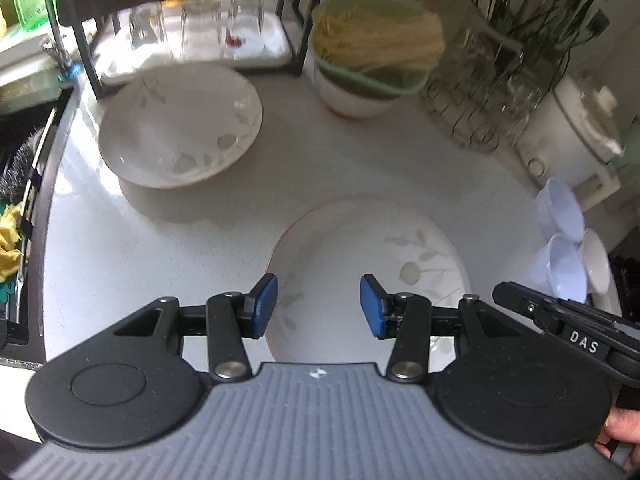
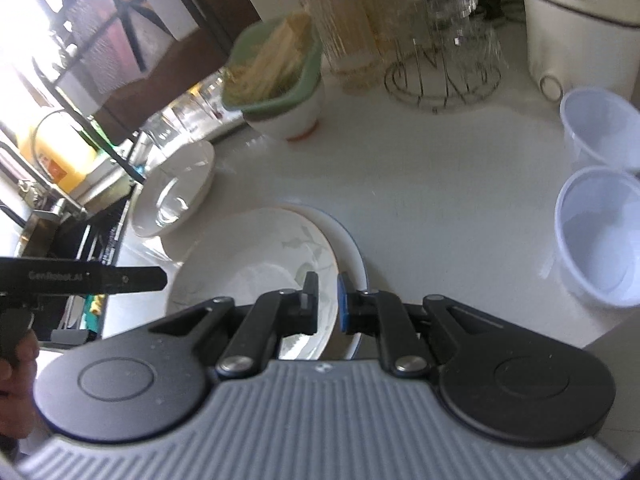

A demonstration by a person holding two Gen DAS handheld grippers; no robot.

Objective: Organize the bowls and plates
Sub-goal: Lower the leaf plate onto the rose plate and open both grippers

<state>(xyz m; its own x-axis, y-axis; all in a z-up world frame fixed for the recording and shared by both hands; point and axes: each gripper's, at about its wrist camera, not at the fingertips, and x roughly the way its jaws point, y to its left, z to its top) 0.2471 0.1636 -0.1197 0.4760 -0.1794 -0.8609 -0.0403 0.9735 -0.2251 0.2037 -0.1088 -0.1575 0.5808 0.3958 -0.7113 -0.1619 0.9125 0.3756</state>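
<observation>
A white leaf-patterned plate (image 1: pixel 372 248) lies on the white counter (image 1: pixel 160 240) under my open left gripper (image 1: pixel 318 306), which hovers over its near side. A second leaf-patterned plate (image 1: pixel 180 124) sits propped up at the back left. In the right wrist view my right gripper (image 2: pixel 328 304) is shut on the rim of the leaf-patterned plate (image 2: pixel 256 268), which rests tilted over a blue-rimmed plate (image 2: pixel 358 256). The back plate also shows in the right wrist view (image 2: pixel 176 188). The right gripper's body shows at the left wrist view's right edge (image 1: pixel 560 320).
A white bowl (image 1: pixel 352 96) holds a green container of dry noodles (image 1: pixel 376 40). Clear plastic cups (image 2: pixel 600 232) stand on the right. A wire glass rack (image 1: pixel 480 92), a white cooker (image 1: pixel 572 128), a glass tray (image 1: pixel 200 40) and the sink (image 1: pixel 20 152) ring the counter.
</observation>
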